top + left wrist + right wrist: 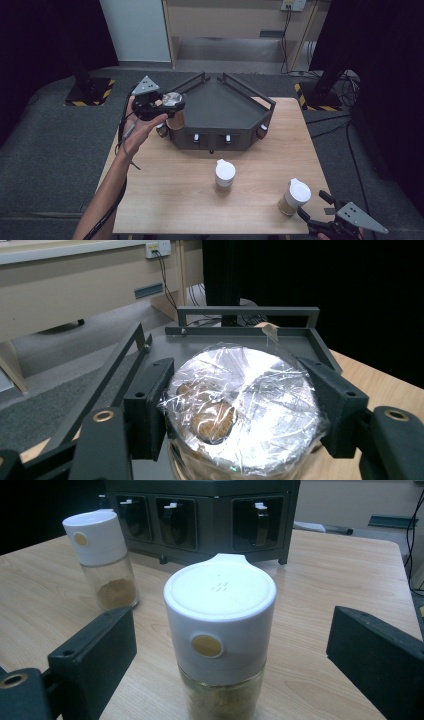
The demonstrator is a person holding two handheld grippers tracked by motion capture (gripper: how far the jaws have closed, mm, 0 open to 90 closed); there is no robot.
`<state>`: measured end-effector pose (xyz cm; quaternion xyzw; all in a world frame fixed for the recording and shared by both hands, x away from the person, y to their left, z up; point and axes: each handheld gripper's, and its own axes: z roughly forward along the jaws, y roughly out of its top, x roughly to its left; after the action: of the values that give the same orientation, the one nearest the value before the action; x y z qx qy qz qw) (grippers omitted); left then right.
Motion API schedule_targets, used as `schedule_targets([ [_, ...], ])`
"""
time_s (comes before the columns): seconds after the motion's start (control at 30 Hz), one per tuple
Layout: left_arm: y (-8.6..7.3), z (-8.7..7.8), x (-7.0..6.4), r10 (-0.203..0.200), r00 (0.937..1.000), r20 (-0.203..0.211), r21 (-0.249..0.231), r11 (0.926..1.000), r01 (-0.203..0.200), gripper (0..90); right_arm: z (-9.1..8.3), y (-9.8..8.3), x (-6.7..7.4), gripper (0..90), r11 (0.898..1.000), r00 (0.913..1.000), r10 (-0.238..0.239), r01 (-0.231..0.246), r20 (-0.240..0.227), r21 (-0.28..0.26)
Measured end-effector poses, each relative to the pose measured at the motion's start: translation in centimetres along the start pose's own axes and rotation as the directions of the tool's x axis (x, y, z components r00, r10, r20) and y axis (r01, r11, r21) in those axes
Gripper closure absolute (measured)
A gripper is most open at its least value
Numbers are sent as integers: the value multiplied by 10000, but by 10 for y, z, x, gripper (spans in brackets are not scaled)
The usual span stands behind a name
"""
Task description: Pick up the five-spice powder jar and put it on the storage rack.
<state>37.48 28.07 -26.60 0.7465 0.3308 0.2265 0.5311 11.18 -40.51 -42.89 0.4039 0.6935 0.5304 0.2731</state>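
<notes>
Plastic film, crinkled and shiny, is stretched over the top of the jar (245, 412) clamped between the two black jaws of the left gripper (242, 415); that gripper's own view shows the wrap up close, with brown lumps of the contents pressed against it, a detail the high view reduces to a pale glint at the gripper (167, 106). From above, the jar (174, 111) hangs off the table (170, 200), level with the left front corner of the dark grey rack (220, 112), with the person's left hand (137, 130) beneath it and a cable trailing down the forearm. The left gripper view looks across the rack's flat top tray (200, 342) and its rails, which the jar sits just before. The right gripper (320, 212) is at the table's near right corner, its jaws standing apart on either side of a white-lidded shaker (295, 196) without touching it. Its view shows what the overhead one cannot: a small yellow dot on the side of the white cap (207, 645), a spout lip at the back, and tan powder in the clear body (222, 697). A second shaker (102, 560) of the same make stands farther off on the wood, between the first and the rack; above, it is mid-table (224, 176). Behind it, the rack front (200, 517) has three openings with white-tipped clips inside.
</notes>
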Motion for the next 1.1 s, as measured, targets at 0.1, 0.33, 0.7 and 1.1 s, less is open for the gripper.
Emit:
schedule_targets([
  [0.1,2,10,0,-11,9998,-201,-32,10000,11,332,0,0,-1,56,10000,10000,15,-15,-25,16],
  [0.33,7,34,-2,-217,9969,-761,60,9997,222,332,1,0,-1,57,10000,10000,43,-43,-34,16],
  [0.7,4,65,-5,-497,9821,-1819,-132,9988,481,332,0,-1,-2,57,9999,9999,125,-125,-91,11],
  [1.1,-10,84,-7,-631,9657,-2520,62,9977,668,332,0,-1,-3,57,9999,9998,144,-144,-140,-28],
])
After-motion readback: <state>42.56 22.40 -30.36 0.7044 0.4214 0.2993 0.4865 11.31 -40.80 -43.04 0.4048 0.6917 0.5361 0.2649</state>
